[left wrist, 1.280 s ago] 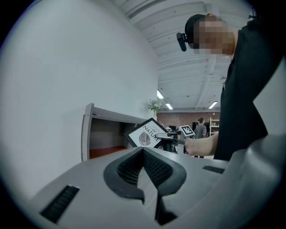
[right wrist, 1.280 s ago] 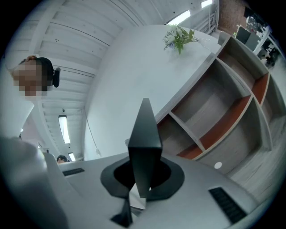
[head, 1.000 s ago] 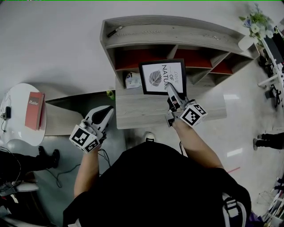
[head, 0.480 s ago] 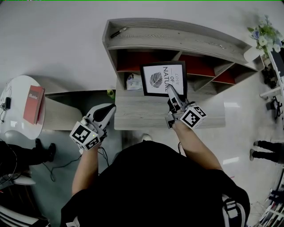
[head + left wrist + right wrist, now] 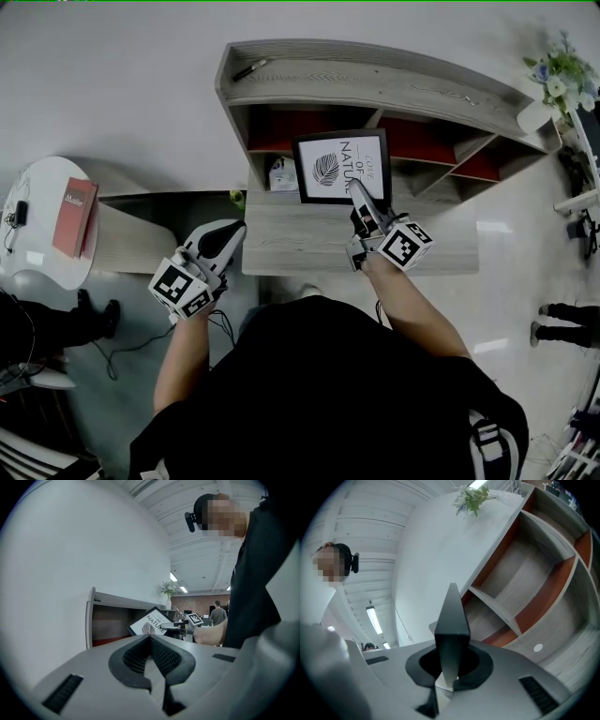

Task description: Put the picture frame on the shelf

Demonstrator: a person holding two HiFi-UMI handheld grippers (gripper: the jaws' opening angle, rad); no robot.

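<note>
Right gripper [image 5: 356, 189]: clenched on the lower right edge of the picture frame, pointing toward the shelf.
Picture frame [image 5: 333, 165]: black border, white print with a leaf, tilted, held in front of the shelf's middle opening.
Left gripper [image 5: 226, 238]: jaws together, nothing in them, well back from the shelf, off its left end.
Shelf [image 5: 375, 81]: wooden, with red-backed compartments.
Bench [image 5: 300, 242]: wooden, just in front of the shelf.

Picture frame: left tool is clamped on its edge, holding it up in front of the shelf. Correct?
Wrong tool. The right tool is clamped on the picture frame at its edge, holding it up in front of the shelf; the right gripper view shows the edge between its jaws. The left tool holds nothing.
</note>
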